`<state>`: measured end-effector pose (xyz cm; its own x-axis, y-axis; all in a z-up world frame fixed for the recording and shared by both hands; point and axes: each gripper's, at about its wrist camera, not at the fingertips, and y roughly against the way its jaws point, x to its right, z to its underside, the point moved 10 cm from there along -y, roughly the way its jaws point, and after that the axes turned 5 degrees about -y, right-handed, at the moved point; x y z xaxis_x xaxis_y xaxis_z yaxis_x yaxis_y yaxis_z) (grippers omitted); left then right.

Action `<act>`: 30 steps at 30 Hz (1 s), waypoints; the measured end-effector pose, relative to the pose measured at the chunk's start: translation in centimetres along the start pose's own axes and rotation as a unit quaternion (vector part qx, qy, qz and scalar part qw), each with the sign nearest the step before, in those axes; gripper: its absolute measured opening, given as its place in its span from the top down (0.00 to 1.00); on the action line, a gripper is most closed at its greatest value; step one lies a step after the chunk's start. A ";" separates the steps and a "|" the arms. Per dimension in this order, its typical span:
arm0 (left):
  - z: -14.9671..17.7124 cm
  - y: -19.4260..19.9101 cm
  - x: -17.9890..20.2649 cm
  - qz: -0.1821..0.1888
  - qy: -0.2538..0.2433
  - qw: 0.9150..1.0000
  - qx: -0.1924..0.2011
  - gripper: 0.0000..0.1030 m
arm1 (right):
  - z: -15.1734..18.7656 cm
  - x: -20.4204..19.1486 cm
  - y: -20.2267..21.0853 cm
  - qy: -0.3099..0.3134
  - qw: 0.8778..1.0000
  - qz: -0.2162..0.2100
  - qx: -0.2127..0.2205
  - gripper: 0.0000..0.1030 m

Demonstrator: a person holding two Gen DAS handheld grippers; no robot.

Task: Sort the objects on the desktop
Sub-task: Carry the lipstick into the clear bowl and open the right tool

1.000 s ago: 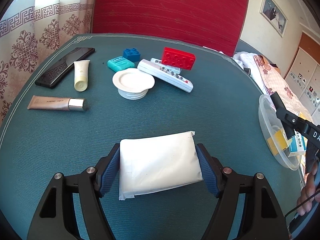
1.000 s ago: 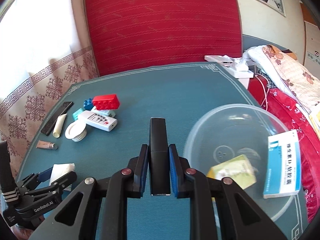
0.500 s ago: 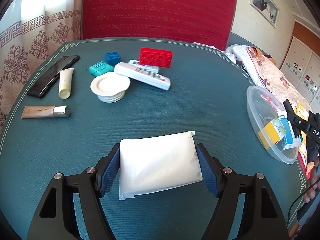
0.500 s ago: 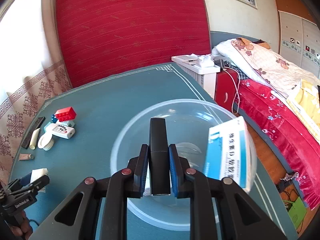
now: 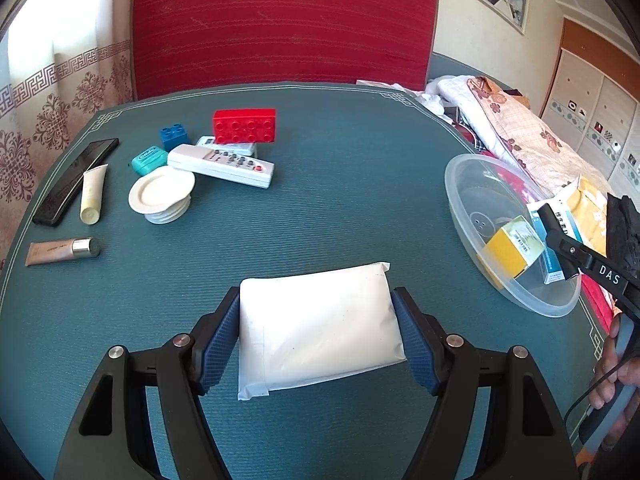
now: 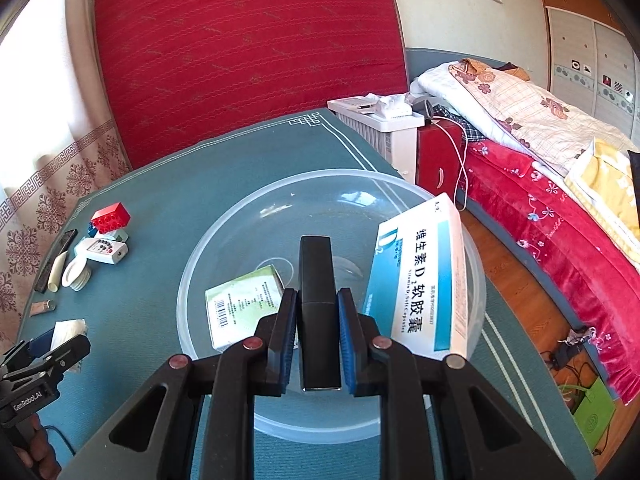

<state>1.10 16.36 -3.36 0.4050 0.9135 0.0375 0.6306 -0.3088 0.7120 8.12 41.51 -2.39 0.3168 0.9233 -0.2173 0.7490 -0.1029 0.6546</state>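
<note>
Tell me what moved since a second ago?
The right gripper carried the black bar sideways from over the table until it hangs above the clear bowl. The left gripper keeps squeezing the white packet. Both boxes stay in the bowl.

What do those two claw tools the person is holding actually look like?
Both are black plastic frames with silver screws. The left gripper and right gripper each have two fingers faced with blue ribbed pads. White lettering marks their sides, and a black cable trails from one handle.
</note>
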 end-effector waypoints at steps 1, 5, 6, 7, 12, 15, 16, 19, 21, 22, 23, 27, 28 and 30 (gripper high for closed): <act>0.0 0.0 0.2 0.000 -0.001 1.000 0.000 0.26 | 0.1 0.1 -0.1 -0.001 1.000 0.000 -0.001 0.78; -0.1 0.1 0.9 0.002 -0.006 1.000 -0.001 0.26 | 0.4 0.6 -0.6 -0.014 1.000 -0.005 -0.012 0.78; 0.0 0.0 1.1 0.002 -0.008 1.000 -0.001 0.26 | 0.5 0.8 -0.7 -0.015 1.000 -0.005 -0.014 0.78; 0.0 0.0 1.3 0.002 -0.009 1.000 -0.002 0.26 | 0.5 0.9 -0.7 -0.014 1.000 -0.003 -0.014 0.78; -0.3 -0.1 2.3 0.006 -0.018 1.000 -0.002 0.26 | 0.9 0.9 -0.7 -0.011 1.000 -0.006 -0.017 0.78; -0.9 0.0 3.0 0.010 -0.024 1.000 0.003 0.26 | 0.8 0.7 -0.3 -0.006 1.000 -0.008 -0.012 0.78; -1.1 0.0 3.2 0.012 -0.025 1.000 0.005 0.26 | 0.8 0.7 -0.2 -0.005 1.000 -0.008 -0.011 0.77; -1.8 0.0 3.9 0.015 -0.031 0.999 0.010 0.26 | 0.8 0.6 -0.1 -0.005 1.000 -0.011 -0.011 0.77; -2.3 -0.1 4.4 0.018 -0.035 0.999 0.013 0.26 | 0.8 0.7 -0.1 -0.006 1.000 -0.012 -0.012 0.77; -2.6 -0.1 4.7 0.020 -0.037 0.999 0.015 0.26 | 0.7 0.7 -0.1 -0.007 1.000 -0.012 -0.012 0.77; -2.8 -0.1 4.9 0.021 -0.038 0.999 0.017 0.26 | 0.7 0.8 -0.1 -0.007 1.000 -0.013 -0.011 0.77; -4.3 -0.3 5.9 0.026 -0.044 0.998 0.027 0.26 | 0.5 0.9 0.1 -0.010 1.000 -0.013 -0.009 0.77; -4.7 -0.4 6.3 0.029 -0.046 0.998 0.030 0.26 | 0.5 0.9 0.1 -0.011 1.000 -0.013 -0.008 0.77; -5.5 -0.5 7.0 0.035 -0.049 0.998 0.034 0.26 | 0.3 1.0 0.1 -0.012 1.000 -0.013 -0.008 0.77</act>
<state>-0.04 24.43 0.38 0.5111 0.8594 0.0145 0.6399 -0.3917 0.6611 8.64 42.34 -2.75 0.3110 0.9164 -0.2520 0.7485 -0.0728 0.6591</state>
